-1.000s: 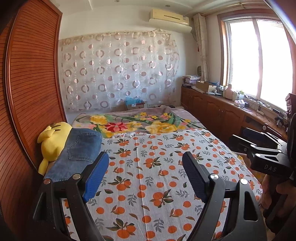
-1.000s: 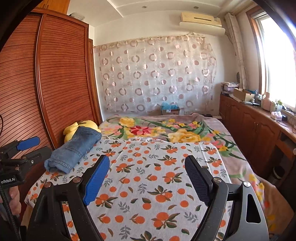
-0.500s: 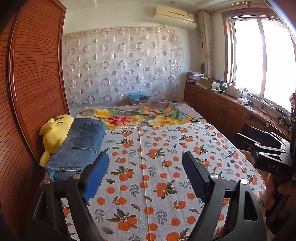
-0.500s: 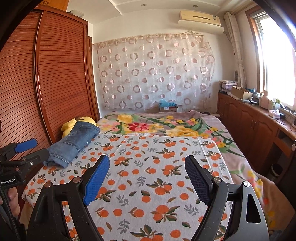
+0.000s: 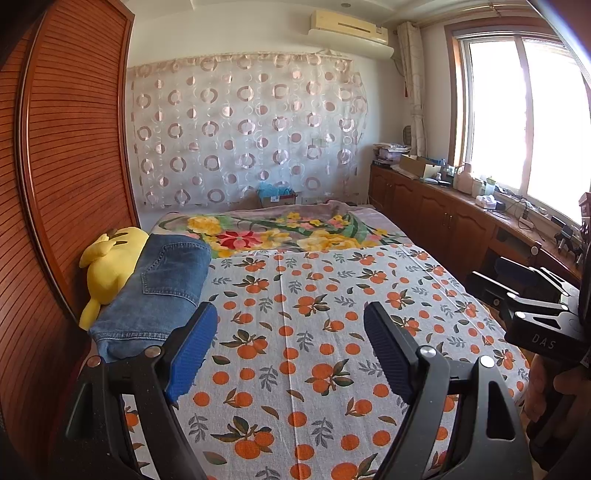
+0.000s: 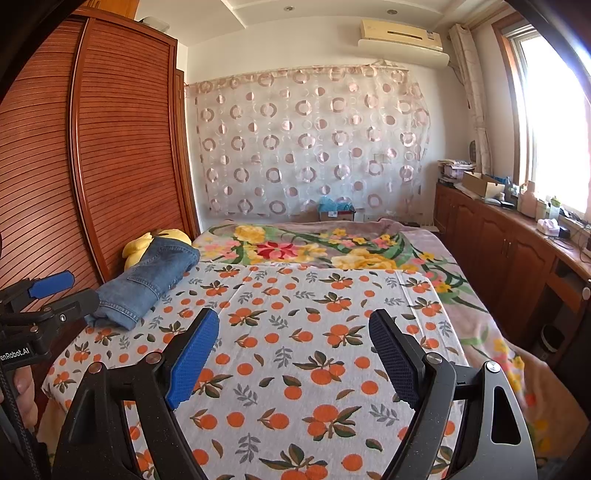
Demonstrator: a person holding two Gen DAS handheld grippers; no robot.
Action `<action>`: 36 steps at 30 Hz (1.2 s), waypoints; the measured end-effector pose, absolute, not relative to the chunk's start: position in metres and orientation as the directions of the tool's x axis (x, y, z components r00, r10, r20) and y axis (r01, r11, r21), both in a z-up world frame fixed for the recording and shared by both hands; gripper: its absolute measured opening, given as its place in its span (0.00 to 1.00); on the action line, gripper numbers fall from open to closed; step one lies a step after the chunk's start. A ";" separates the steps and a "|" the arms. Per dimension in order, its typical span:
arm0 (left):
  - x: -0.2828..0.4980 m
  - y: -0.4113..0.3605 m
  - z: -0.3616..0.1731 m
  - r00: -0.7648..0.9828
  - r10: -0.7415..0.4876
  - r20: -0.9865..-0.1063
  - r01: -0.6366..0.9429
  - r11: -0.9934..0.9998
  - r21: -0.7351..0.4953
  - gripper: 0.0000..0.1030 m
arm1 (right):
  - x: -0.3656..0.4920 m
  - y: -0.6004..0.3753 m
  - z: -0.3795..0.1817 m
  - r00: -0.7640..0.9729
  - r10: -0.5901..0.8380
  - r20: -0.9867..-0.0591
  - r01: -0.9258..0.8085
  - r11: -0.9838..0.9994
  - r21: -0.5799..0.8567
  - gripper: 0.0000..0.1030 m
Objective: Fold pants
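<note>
- Denim, blue and faded: the folded pair of jeans (image 5: 155, 291) lies at the left edge of the bed, a back pocket facing up, its far end resting against a yellow plush toy (image 5: 110, 266) that sits beside the slatted brown wooden wardrobe (image 5: 74, 166).
- White bed sheet printed with oranges and green leaves (image 5: 314, 350) covers the near part of the bed; beyond it lies a grey blanket with large yellow and red flowers (image 5: 280, 230).
- Left hand-held gripper (image 5: 291, 354), black with blue pads, hovers over the orange-print sheet with its jaws wide apart and nothing between them; its left finger is just beside the near end of the jeans in this view, touching or not I cannot tell.
- Right hand-held gripper (image 6: 293, 354) also stands wide, empty, above the middle of the sheet and well apart from the jeans (image 6: 147, 280).
- Each gripper shows at the edge of the other's view, with a bit of the person's hand on its handle.
- Sheer curtain with ring patterns (image 6: 314, 144) hangs on the far wall, under a cream air conditioner (image 6: 402, 35).
- Brown wooden cabinets (image 6: 498, 247) run under the bright window on the right.
</note>
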State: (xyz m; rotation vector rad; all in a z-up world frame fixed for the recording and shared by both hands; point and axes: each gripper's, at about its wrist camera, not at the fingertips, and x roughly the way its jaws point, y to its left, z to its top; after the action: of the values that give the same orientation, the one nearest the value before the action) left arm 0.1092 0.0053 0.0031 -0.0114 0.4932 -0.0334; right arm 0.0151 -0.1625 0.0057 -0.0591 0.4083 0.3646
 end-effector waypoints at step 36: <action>0.108 0.006 0.002 0.882 -0.035 -0.470 0.030 0.999 -0.018 0.80 | 0.013 -0.160 0.002 0.858 0.329 -0.395 -0.350 0.937 0.022 0.82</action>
State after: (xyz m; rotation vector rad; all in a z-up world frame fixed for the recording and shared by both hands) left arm 0.1082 0.0059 0.0022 -0.0100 0.4891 -0.0339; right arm 0.0126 -0.1596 0.0017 -0.0511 0.4057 0.3568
